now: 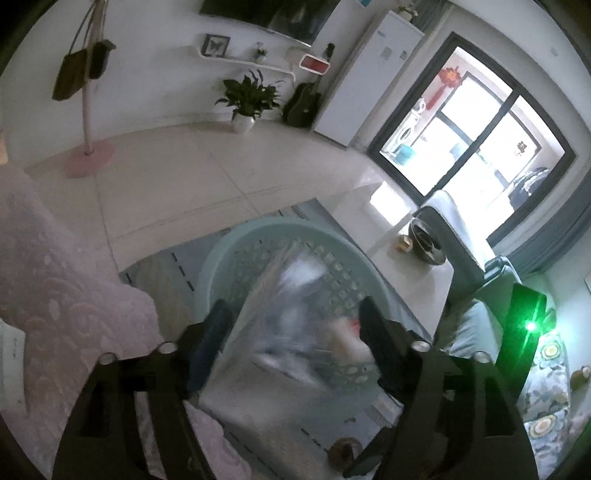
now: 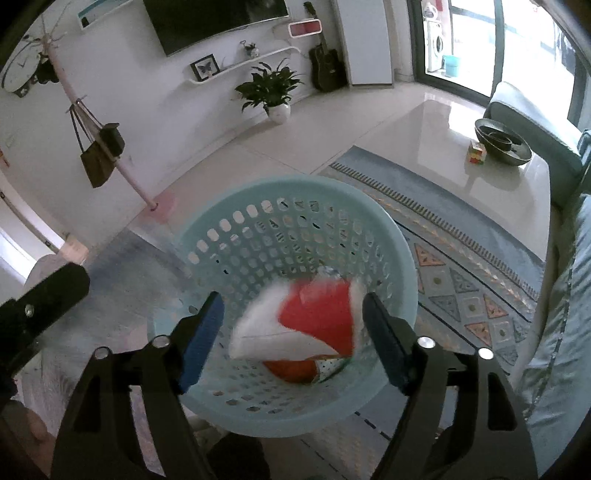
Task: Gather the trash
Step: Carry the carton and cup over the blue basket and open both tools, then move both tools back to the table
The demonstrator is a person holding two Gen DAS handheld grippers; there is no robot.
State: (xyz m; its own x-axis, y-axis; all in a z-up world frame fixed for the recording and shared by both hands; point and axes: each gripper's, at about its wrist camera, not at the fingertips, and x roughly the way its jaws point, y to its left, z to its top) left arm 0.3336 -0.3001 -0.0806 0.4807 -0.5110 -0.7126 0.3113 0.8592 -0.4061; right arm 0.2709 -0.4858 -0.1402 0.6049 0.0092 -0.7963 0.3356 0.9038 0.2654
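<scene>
Both grippers angle down over the basket [image 2: 391, 236]. Right gripper [image 2: 293, 332] gapes, red-white bag [image 2: 314, 317] loose between its jaws. Left gripper [image 1: 295, 343] gapes too, blurred clear wrapper [image 1: 280, 306] between.

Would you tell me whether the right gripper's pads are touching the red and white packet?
Apart. The right wrist view shows the right gripper open, a gap on each side of the blurred red and white packet over the basket.

I'm in a home living room: wall-mounted television [image 2: 218, 22], guitar [image 2: 327, 68] by a potted plant [image 2: 271, 90], patterned rug [image 2: 461, 266], sofa [image 2: 565, 295].
</scene>
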